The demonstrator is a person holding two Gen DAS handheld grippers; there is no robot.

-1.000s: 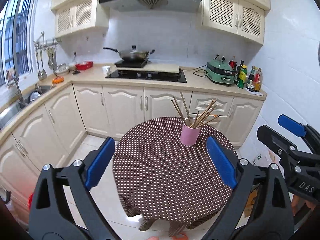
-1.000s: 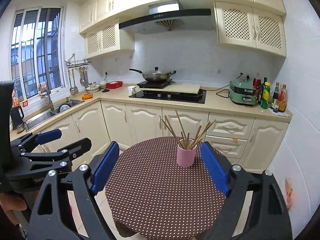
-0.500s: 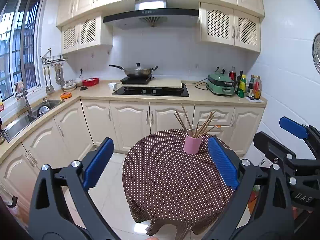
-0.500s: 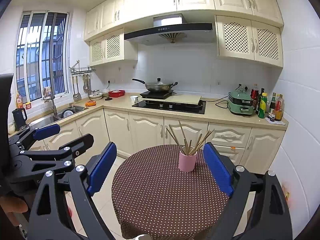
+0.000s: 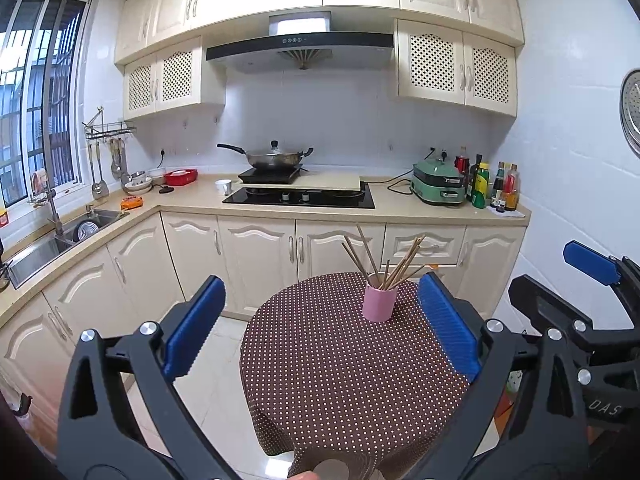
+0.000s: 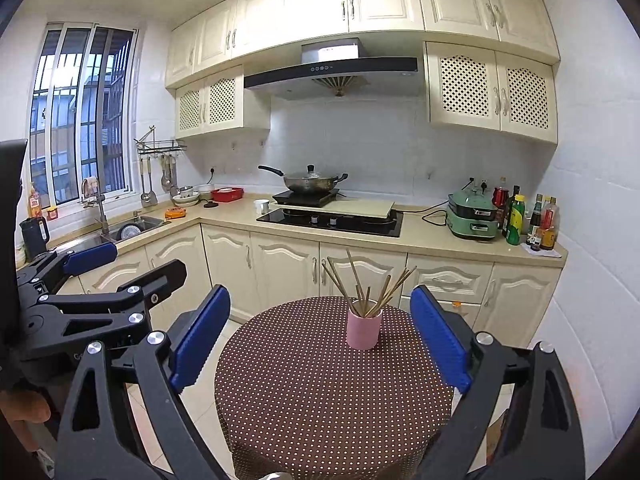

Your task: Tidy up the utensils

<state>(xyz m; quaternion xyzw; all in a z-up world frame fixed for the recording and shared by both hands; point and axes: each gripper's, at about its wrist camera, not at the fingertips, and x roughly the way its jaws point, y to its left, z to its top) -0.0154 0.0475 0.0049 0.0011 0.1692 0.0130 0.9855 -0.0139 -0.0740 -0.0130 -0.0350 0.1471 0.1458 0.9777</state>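
Note:
A pink cup (image 5: 379, 303) holding several wooden chopsticks (image 5: 386, 258) stands upright at the far side of a round table with a brown dotted cloth (image 5: 340, 368). It also shows in the right wrist view (image 6: 363, 330), with its chopsticks (image 6: 366, 284). My left gripper (image 5: 320, 332) is open and empty, held back from the table. My right gripper (image 6: 320, 340) is open and empty too, likewise back from the table. The right gripper shows at the right edge of the left wrist view (image 5: 576, 280); the left gripper shows at the left of the right wrist view (image 6: 120, 264).
Behind the table runs an L-shaped kitchen counter (image 5: 400, 204) with a hob (image 5: 300, 196), a wok (image 5: 276, 158), a green cooker (image 5: 440, 188) and bottles (image 5: 492, 184). A sink (image 5: 60, 236) sits left under the window. White tiled floor (image 5: 216, 360) lies left of the table.
Both grippers have drawn back and tilted up from the table. The table and cup look smaller and lower, and more of the upper cabinets shows. Both stay open.

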